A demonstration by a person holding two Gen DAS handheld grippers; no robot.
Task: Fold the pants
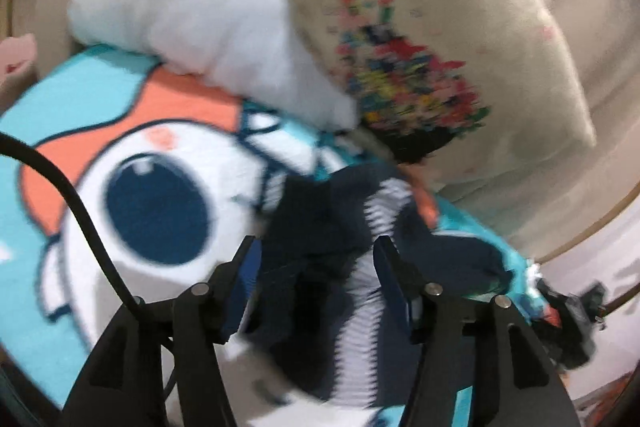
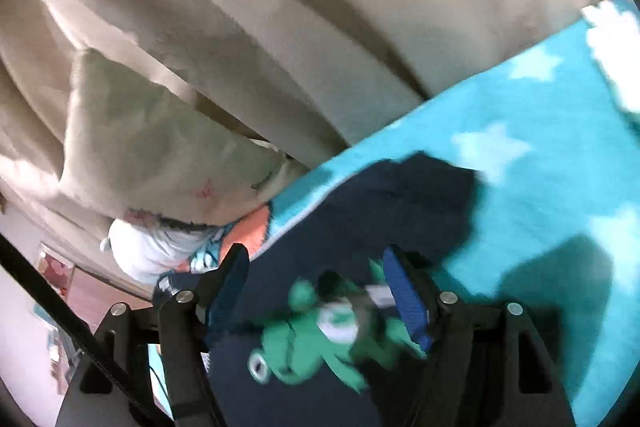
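The pants [image 1: 332, 227] are dark navy with a white striped side band and lie crumpled on a turquoise cartoon blanket [image 1: 80, 95]. My left gripper [image 1: 316, 247] is open just above them, jaws wide on either side of the striped band. In the right wrist view the pants [image 2: 384, 195] show a green frog print [image 2: 316, 331]. My right gripper [image 2: 316, 259] is open over that print, with navy cloth between its jaws. Both views are blurred by motion.
A white pillow [image 1: 188, 11] and a beige cushion with a colourful print [image 1: 432, 39] lie at the blanket's far edge. A beige sofa back [image 2: 280, 27] rises behind the turquoise star-patterned blanket [image 2: 540, 155]. A black cable [image 1: 76, 199] crosses the left.
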